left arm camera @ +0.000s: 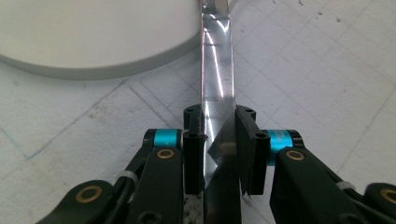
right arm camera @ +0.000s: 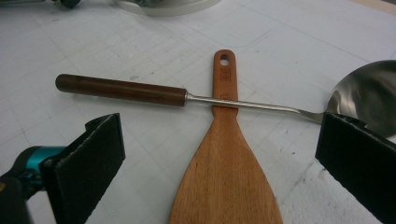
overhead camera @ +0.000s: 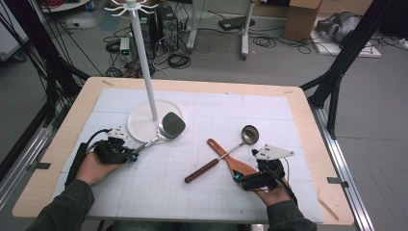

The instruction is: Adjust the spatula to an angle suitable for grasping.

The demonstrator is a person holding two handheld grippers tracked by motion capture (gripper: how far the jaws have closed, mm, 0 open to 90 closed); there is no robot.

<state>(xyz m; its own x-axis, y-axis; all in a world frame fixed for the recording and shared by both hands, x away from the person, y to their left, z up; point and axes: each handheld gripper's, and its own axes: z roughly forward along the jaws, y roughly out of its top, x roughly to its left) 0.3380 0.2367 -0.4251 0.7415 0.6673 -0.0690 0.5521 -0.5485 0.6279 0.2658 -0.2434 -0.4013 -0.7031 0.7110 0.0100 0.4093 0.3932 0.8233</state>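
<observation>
In the high view, three utensils are counted on the tabletop (overhead camera: 293, 120): a steel spatula (overhead camera: 166, 129) toward the left edge, and a ladle (overhead camera: 226, 154) crossed over a wooden spatula (overhead camera: 230, 159) toward the right edge. One white hook stand (overhead camera: 144, 72) is seen behind the steel spatula, whose blade is laid over the stand's round base. The steel spatula's handle is held by the left gripper (overhead camera: 130, 155); the right gripper (overhead camera: 240, 179) is set at the wooden spatula's broad end. Nothing is hung yet, so the work is judged barely begun, with all three utensils left.

In the left gripper view, the jaws are seen closed onto the flat steel handle (left arm camera: 217, 93), both pads pressed against it.

In the right gripper view, the jaws are spread wide and nothing is gripped; the wooden spatula (right arm camera: 224, 177) lies between them, untouched.
</observation>
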